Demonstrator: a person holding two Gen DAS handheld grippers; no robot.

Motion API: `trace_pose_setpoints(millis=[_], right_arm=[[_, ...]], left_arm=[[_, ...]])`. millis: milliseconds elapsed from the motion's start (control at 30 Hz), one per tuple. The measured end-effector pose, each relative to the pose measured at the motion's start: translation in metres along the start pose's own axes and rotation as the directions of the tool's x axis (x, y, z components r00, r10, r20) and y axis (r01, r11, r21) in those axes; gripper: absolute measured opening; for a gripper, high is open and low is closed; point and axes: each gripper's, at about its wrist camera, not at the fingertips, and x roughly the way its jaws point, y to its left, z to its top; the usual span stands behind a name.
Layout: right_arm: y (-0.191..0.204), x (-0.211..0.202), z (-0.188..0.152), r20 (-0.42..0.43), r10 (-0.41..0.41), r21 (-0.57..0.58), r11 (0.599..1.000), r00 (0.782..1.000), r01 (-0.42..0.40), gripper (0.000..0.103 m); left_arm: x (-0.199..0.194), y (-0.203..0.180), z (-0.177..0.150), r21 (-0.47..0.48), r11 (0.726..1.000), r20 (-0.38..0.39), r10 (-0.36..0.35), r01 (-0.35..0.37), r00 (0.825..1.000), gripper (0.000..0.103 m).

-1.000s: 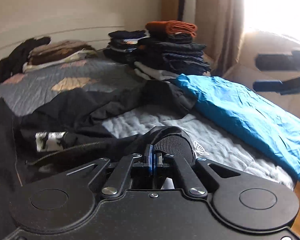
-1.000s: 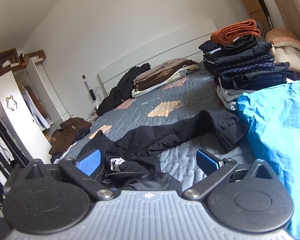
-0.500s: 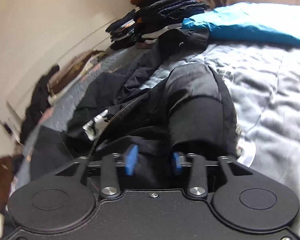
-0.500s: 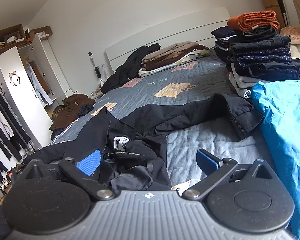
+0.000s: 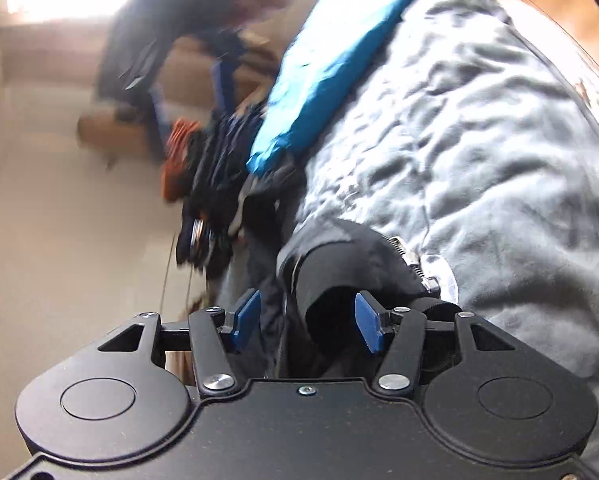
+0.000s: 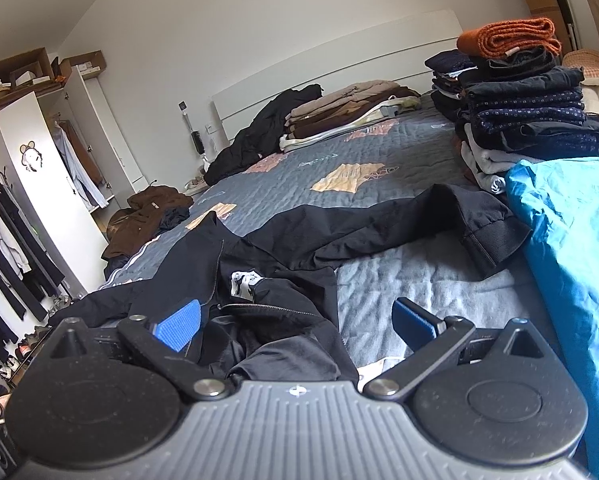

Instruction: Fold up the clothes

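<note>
A: What was the left gripper [image 5: 306, 322] doing with the jacket [image 6: 275, 264]?

B: Its jaws had just been opening. The black cuff [image 5: 339, 276] sat between the blue pads [image 5: 366, 322], but they stood clear of it, so the cloth was let go, not pinched. That view was rolled over and smeared, so I couldn't read much beyond the zip [image 5: 413, 258] beside the cuff.

A: And the right gripper [image 6: 295, 322]?

B: Spread wide and empty, hovering just over the bunched body of the jacket at the near edge of the bed [image 6: 339, 152].

A: Where did the jacket lie?

B: Crumpled on the grey quilt [image 6: 399, 288], one sleeve [image 6: 399, 224] stretched toward the blue garment [image 6: 571, 240], its cuff just beside that cloth.

A: So how should the step go?

B: I'd judge the body needed spreading flat first. Take a firm bite on a hem or shoulder seam, not loose folds, and pull both sides taut and level before any sleeve comes in.

A: Anything in the way?

B: The blue garment crowded that side, and the stack [image 6: 523, 112] with the orange knit [image 6: 507, 38] stood behind it. A careless sweep could drag either. The brown pile [image 6: 347, 108] by the headboard was well apart
</note>
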Motion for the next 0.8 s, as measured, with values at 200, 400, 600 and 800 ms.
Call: trace_pose_setpoints(millis=[200, 400, 600, 800], right_arm=[[-0.002, -0.003, 0.000, 0.009, 0.003, 0.007, 1.000, 1.000, -0.003, 0.102], [-0.007, -0.004, 0.001, 0.015, 0.003, 0.019, 1.000, 1.000, -0.004, 0.102], [-0.008, -0.004, 0.001, 0.015, 0.002, 0.026, 1.000, 1.000, -0.002, 0.102], [-0.009, -0.007, 0.000, 0.021, 0.009, 0.022, 1.000, 1.000, -0.009, 0.102]], left_arm=[[0.026, -0.031, -0.004, 0.341, 0.939, 0.039, -0.046, 0.030, 0.998, 0.053], [0.035, -0.053, -0.025, 0.574, 0.818, 0.068, -0.082, 0.028, 0.994, 0.053], [0.042, -0.077, -0.028, 0.703, 0.708, 0.153, -0.057, -0.068, 0.987, 0.054], [0.040, -0.066, -0.025, 0.676, 0.721, 0.193, 0.029, -0.154, 0.981, 0.055]])
